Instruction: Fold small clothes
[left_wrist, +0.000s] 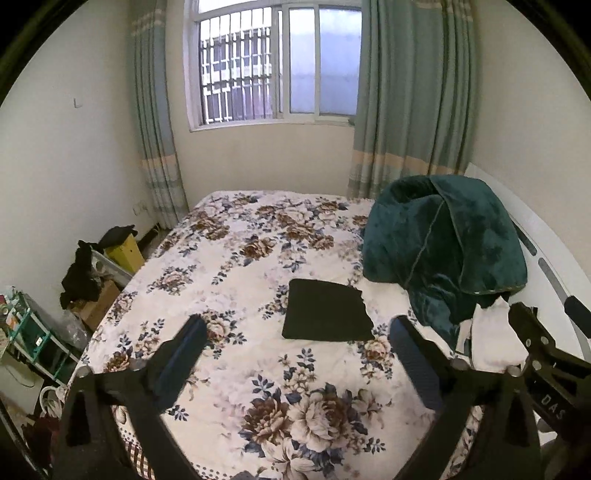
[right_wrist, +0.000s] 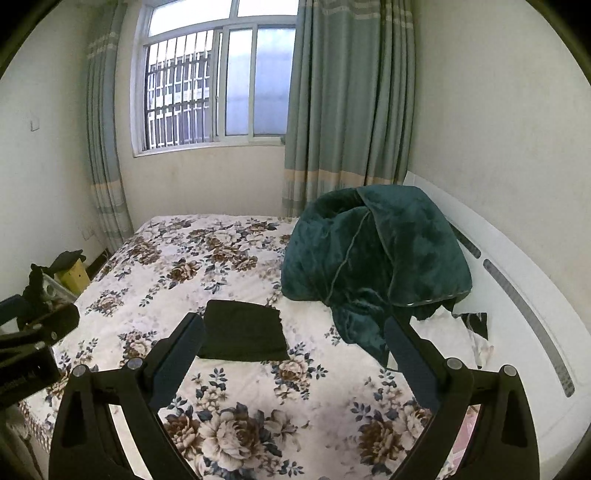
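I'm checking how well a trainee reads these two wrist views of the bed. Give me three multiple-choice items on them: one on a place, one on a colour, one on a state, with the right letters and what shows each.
1. Where does the black cloth lie?
A. flat on the floral bedspread
B. on the windowsill
C. draped over the curtain

2. What colour is the bunched blanket by the headboard?
A. red
B. dark green
C. yellow

3. How do the two grippers stand?
A. both shut on the cloth
B. left shut, right open
C. both open and holding nothing

Answers:
1 A, the cloth rests folded and flat on the bedspread, ahead of both grippers.
2 B, its plush surface is dark green in both views.
3 C, the left gripper and the right gripper each show fingers spread wide with only bedding between them.
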